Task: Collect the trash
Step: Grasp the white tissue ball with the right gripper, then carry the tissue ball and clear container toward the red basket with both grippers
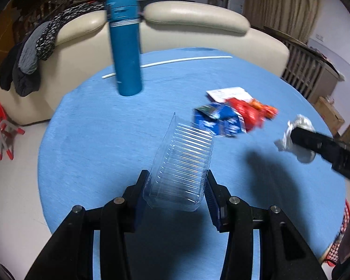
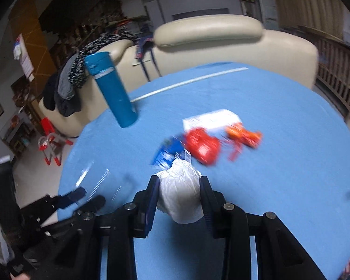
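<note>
Left wrist view: the left gripper (image 1: 177,184) pinches a clear ribbed plastic container (image 1: 182,163) between its pads, held above a round table with a blue cover (image 1: 93,140). Ahead and to the right of the jaws lie a blue wrapper (image 1: 218,121), a red wrapper (image 1: 249,112) and a white card (image 1: 228,93), clustered on the cover. Further ahead and left, a teal bottle (image 1: 126,46) stands upright; a white rod (image 1: 175,61) lies behind it. A cream sofa (image 1: 193,16) with dark clothing (image 1: 34,56) draped on it borders the table. At right, the right gripper (image 1: 298,137) clamps crumpled white paper (image 1: 301,122).

Right wrist view: the right gripper (image 2: 178,198) is closed on the crumpled white paper (image 2: 180,193). The wrappers lie just ahead; the left gripper (image 2: 81,196) appears at lower left, blurred.
</note>
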A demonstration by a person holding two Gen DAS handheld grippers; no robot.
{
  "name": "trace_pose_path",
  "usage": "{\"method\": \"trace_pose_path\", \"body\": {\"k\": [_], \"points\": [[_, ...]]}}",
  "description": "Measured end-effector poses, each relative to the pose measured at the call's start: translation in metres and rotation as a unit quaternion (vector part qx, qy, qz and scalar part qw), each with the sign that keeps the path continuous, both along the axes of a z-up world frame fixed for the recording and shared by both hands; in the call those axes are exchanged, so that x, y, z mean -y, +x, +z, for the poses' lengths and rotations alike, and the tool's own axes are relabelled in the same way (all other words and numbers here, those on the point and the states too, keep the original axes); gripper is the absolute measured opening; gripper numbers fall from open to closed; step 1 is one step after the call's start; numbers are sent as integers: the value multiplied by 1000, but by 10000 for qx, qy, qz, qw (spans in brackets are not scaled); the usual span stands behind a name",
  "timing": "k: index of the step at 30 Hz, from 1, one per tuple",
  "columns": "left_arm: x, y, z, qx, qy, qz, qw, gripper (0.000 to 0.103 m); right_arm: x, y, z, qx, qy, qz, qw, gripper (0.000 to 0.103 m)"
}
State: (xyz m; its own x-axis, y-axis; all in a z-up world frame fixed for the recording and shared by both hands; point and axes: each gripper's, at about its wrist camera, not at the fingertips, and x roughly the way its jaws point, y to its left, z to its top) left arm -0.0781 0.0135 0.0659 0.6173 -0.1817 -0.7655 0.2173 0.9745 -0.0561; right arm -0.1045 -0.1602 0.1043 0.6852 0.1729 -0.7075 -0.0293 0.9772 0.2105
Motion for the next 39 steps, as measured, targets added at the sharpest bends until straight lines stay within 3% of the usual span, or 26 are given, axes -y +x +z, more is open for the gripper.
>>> {"method": "trace_pose_path", "body": {"k": [18, 39], "points": [[86, -62, 14, 184, 294, -948, 9949, 48, 105, -125, -14, 176, 258, -1166, 9927, 37], [173, -113, 23, 355, 539, -1881, 9800, 47, 214, -237, -18, 432, 466, -2485, 9665, 37]]}}
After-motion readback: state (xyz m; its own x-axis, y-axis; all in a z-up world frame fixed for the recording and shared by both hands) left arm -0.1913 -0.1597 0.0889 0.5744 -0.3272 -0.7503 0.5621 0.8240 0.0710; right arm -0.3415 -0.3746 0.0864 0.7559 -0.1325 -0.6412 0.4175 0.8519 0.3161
